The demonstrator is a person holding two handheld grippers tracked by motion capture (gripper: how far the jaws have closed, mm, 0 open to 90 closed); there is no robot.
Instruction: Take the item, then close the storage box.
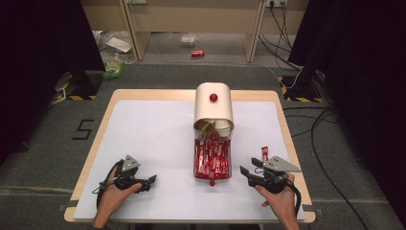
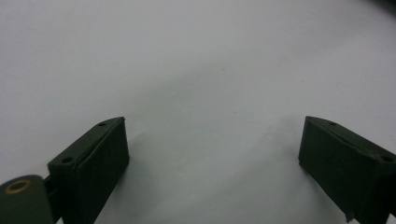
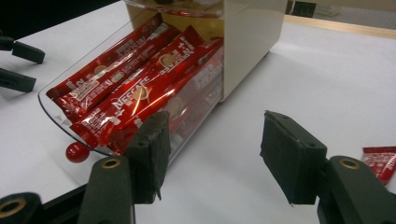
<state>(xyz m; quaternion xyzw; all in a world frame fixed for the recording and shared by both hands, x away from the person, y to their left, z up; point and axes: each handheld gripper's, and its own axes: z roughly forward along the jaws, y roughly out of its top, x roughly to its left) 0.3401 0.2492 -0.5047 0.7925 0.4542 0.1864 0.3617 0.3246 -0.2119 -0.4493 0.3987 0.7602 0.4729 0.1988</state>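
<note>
This looks like a lab set up for recording: black curtains (image 1: 43,43) flank a lone white-topped counter (image 1: 153,139) on grey carpet (image 1: 43,139), with hazard-striped stand feet (image 1: 72,93), trailing cables (image 1: 325,139) and a taped "5" (image 1: 84,129) on the floor.

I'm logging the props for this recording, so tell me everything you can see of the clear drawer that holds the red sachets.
The clear drawer is a transparent, plastic-looking tray with a rounded front edge and a small red ball knob at its front. It is pulled out toward the person from a cream box in the middle of the white table. It looks level and is packed with red Nescafe sachets lying lengthwise. Neither gripper touches it.
</note>
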